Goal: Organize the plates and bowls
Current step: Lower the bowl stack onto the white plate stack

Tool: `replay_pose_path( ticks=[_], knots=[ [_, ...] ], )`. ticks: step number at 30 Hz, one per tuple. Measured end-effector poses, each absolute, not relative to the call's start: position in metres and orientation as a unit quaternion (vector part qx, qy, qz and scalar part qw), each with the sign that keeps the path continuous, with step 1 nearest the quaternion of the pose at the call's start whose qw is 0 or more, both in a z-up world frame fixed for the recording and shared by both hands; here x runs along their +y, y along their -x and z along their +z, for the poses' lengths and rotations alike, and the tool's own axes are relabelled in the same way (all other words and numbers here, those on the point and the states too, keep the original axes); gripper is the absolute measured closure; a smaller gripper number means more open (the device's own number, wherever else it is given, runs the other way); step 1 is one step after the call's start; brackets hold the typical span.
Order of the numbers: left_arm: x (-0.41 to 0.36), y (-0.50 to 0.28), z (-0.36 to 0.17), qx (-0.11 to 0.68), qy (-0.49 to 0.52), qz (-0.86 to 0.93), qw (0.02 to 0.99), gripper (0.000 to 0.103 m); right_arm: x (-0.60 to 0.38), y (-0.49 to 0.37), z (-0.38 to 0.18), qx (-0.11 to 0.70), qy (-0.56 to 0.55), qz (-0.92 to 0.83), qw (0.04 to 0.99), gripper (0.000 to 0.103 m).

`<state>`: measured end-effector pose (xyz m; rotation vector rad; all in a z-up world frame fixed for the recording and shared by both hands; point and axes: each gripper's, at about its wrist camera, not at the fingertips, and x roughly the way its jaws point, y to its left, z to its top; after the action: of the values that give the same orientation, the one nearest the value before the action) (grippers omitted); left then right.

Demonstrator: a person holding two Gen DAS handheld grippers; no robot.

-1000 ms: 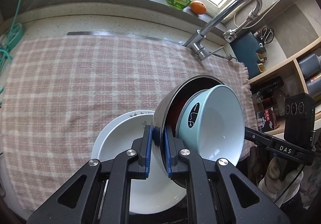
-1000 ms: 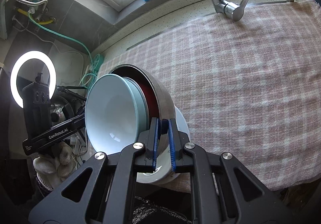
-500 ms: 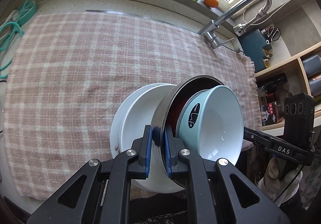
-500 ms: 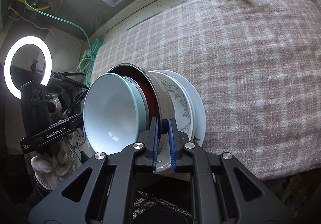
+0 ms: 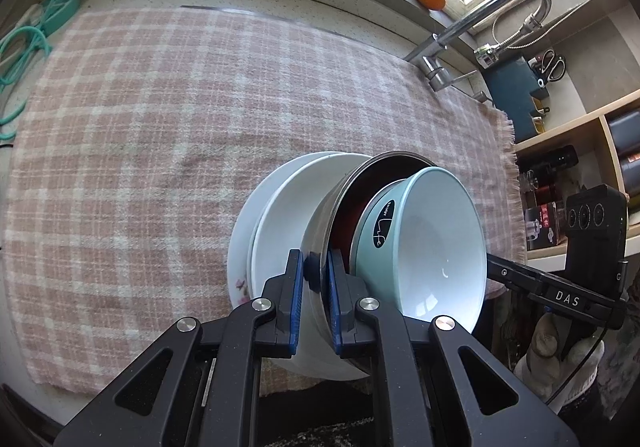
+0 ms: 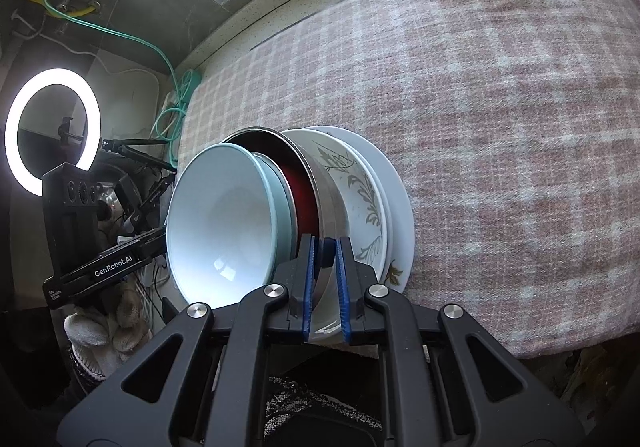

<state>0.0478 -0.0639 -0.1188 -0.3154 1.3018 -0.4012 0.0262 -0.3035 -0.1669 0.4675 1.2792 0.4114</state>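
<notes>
A pale blue bowl point(image 5: 420, 243) sits in a red-lined steel bowl point(image 5: 344, 207) over white floral plates point(image 6: 360, 199) on pink plaid cloth point(image 5: 160, 127).

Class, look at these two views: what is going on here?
A person holds a gripper in each hand. The left gripper and right gripper are each shut on opposite rims of a steel bowl with a pale blue bowl nested inside. It sits over stacked white plates on a checked cloth.
</notes>
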Motion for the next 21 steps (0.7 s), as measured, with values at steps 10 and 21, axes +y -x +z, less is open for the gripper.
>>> replay_pose_path(
  ticks=[10, 21],
  knots=[
    [-0.063, -0.048, -0.119, 0.598, 0.149, -0.183, 0.766, 0.093, -0.303, -0.026, -0.166, 0.585, -0.208, 0.194, 0.759, 0.091],
    [-0.06, -0.042, -0.112, 0.584, 0.141, -0.175, 0.78, 0.09, -0.3, -0.019, -0.153, 0.568, -0.172, 0.191, 0.782, 0.089]
  ],
)
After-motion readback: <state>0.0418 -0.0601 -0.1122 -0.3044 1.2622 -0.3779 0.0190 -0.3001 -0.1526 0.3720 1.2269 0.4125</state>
